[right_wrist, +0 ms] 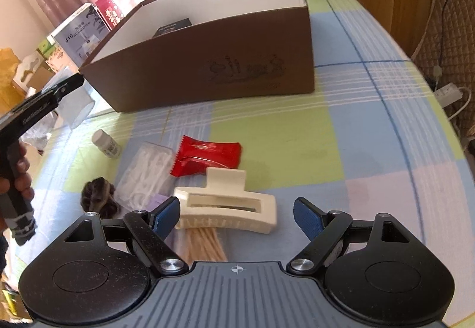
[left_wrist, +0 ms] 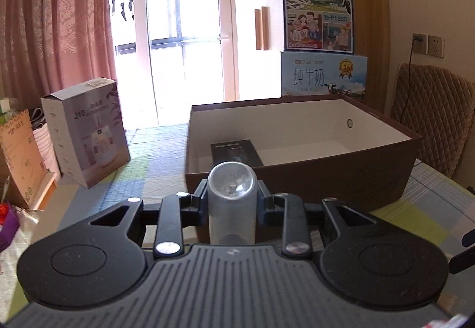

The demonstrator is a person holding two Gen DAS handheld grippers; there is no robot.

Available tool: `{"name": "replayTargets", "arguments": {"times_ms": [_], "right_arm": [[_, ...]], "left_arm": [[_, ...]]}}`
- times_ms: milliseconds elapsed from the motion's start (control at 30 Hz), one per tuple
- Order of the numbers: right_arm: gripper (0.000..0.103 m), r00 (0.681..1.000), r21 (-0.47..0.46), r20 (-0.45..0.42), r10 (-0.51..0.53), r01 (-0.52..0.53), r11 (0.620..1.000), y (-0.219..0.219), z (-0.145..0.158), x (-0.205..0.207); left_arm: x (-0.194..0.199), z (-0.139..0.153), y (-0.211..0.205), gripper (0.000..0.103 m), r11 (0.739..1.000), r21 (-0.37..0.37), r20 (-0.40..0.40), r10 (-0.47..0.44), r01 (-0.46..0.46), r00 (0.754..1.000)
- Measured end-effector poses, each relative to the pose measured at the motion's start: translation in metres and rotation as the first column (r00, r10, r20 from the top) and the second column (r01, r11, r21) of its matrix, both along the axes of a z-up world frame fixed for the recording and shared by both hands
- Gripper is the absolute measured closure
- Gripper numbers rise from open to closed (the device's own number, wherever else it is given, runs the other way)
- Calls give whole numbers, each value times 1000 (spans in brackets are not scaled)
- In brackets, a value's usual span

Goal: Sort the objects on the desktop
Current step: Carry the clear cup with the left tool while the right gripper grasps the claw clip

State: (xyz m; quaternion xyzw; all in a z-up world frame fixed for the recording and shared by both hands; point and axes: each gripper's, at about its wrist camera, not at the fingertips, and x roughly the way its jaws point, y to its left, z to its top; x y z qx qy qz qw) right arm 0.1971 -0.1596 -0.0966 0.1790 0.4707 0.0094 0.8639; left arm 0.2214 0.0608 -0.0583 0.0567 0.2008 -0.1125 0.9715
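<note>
My left gripper [left_wrist: 231,199] is shut on a pale translucent bottle [left_wrist: 231,179] with a clear domed cap, held just in front of the brown open box [left_wrist: 326,176]. A small black box [left_wrist: 236,151] lies inside on the white floor. My right gripper [right_wrist: 236,216] stands open, low over a cream hair claw clip [right_wrist: 225,200] that lies between its blue pads [right_wrist: 164,215]. A red packet [right_wrist: 204,157], a clear plastic pack [right_wrist: 145,176], a small white bottle [right_wrist: 105,144], a dark scrunchie [right_wrist: 98,197] and a bundle of thin sticks [right_wrist: 203,245] lie on the checked cloth.
A person's hand [right_wrist: 20,176] holds the left gripper's handle at the left edge of the right wrist view. A grey humidifier carton [left_wrist: 86,132] stands left of the brown box [right_wrist: 207,66]. Milk cartons [left_wrist: 323,75] are stacked behind it, with a padded chair [left_wrist: 430,126] at the right.
</note>
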Motion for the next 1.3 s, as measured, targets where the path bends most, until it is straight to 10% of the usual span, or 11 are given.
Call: {"name": "replayTargets", "arguments": {"times_ms": [800, 1300], "right_arm": [[19, 998, -30, -71, 4, -6, 1000, 5, -34, 28], [20, 996, -104, 84, 16, -7, 995, -3, 6, 18]], "left_arm": [[-25, 7, 42, 76, 988, 27, -74, 154, -152, 985], [-24, 33, 27, 76, 996, 32, -50, 91, -89, 995]]}}
